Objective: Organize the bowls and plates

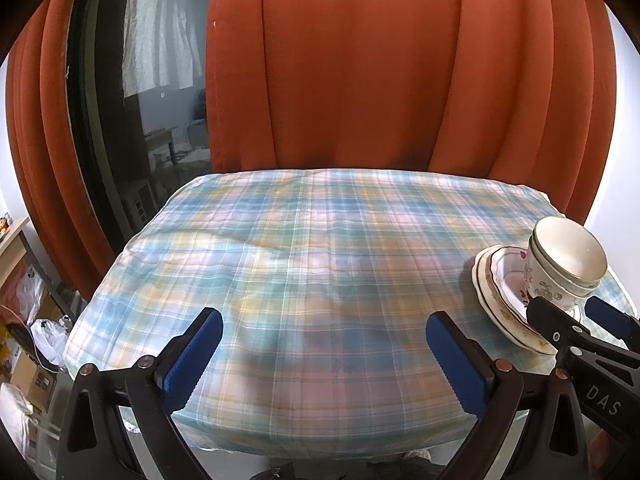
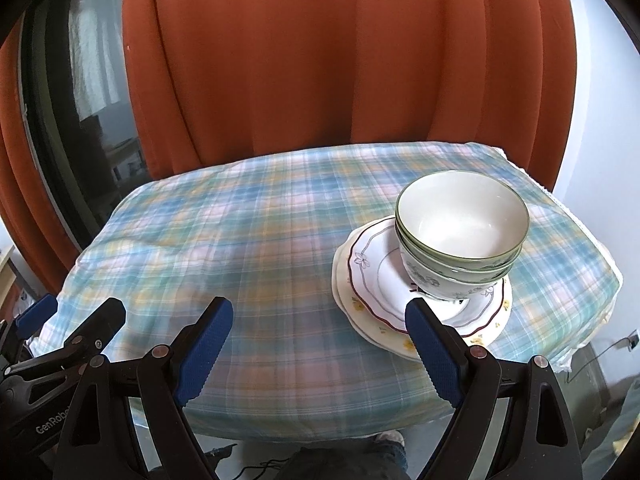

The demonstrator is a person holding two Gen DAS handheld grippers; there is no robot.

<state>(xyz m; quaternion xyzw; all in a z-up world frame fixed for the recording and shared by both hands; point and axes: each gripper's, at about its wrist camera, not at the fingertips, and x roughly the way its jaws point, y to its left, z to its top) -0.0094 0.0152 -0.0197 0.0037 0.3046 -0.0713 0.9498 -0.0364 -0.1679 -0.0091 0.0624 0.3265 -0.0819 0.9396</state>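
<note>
Both the left claw (image 1: 322, 350) and right claw (image 2: 320, 338) hang spread wide and empty above the plaid surface (image 2: 240, 240), near stacked bowls (image 2: 460, 228) on plates (image 2: 376, 280).

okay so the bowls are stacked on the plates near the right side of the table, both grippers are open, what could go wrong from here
The nested bowls sit off-centre on the top plate, toward its far right, so nudging them could tip or slide the stack.

The plates overlap unevenly, and the bottom plate lies close to the table front; a push could shift it toward that edge.

The right gripper has one finger just before the plate rim; closing or advancing may knock it.
</note>
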